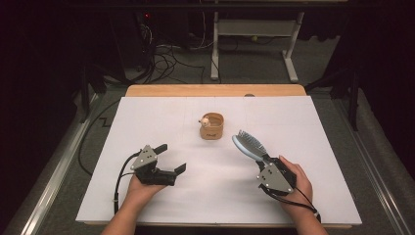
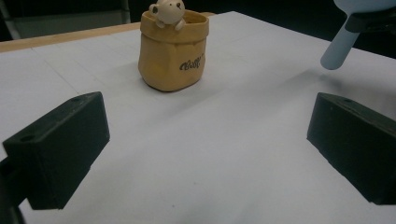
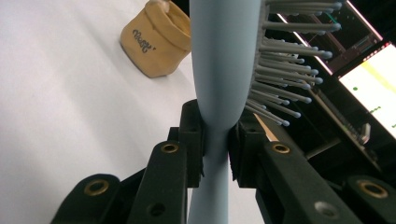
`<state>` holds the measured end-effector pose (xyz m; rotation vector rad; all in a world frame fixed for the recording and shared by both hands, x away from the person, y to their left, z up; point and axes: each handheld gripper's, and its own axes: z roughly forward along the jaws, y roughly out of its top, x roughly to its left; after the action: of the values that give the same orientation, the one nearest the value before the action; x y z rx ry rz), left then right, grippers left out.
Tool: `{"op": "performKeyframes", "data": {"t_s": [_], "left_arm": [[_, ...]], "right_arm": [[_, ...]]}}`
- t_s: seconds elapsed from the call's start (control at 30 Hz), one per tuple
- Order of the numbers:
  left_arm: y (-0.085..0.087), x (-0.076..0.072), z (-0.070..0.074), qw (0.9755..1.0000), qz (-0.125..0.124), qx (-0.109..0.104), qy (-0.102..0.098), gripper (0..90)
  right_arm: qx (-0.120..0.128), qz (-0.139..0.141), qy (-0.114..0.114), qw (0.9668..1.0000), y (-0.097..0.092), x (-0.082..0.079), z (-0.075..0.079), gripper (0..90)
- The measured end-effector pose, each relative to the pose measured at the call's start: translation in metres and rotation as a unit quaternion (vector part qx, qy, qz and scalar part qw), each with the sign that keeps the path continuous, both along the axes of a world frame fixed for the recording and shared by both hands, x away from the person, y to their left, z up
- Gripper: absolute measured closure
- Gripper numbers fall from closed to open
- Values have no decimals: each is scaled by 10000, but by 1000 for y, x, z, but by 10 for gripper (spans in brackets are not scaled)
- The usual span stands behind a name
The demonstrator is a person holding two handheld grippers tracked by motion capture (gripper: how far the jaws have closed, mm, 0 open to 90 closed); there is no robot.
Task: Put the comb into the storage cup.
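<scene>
White table [image 1: 161,117] under the lamps: right gripper [image 1: 266,164] clamps the pale-blue hairbrush [image 1: 248,144] at its slim neck, light and rigid, probably slick plastic. Left gripper [image 1: 172,157] gapes empty near the pouch-shaped pot [image 1: 211,126].

The table [image 1: 147,127] is covered in matt white sheet, with a wooden edge at the far side. The pot [image 2: 173,51] looks like matt tan ceramic, creased like a paper sack. The hairbrush [image 3: 224,60] is smooth pale-blue plastic with grey bristles.
</scene>
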<state>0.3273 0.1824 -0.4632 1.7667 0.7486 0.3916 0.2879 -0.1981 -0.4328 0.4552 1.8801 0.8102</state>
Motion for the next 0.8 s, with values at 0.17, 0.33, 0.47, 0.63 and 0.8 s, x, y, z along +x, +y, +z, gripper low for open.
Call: {"op": "performKeyframes", "data": {"t_s": [0.17, 0.33, 0.47, 0.63, 0.8], "left_arm": [[0, 0, 0, 10000, 4, 2, -10, 0], [0, 0, 0, 10000, 15, 40, -31, 0], [-2, -1, 0, 10000, -1, 55, -69, 0], [-1, -1, 0, 10000, 0, 39, -56, 0], [-1, -1, 0, 10000, -13, 43, -62, 0]], "right_arm": [[437, -22, 159, 9989, -6, 2, 3, 785], [849, -26, 317, 9959, -14, 5, 5, 785], [1154, -24, 446, 9923, -19, 7, 7, 785], [1493, -25, 565, 9872, -25, 9, 8, 785], [1748, -3, 677, 9823, -29, 10, 8, 785]]}}
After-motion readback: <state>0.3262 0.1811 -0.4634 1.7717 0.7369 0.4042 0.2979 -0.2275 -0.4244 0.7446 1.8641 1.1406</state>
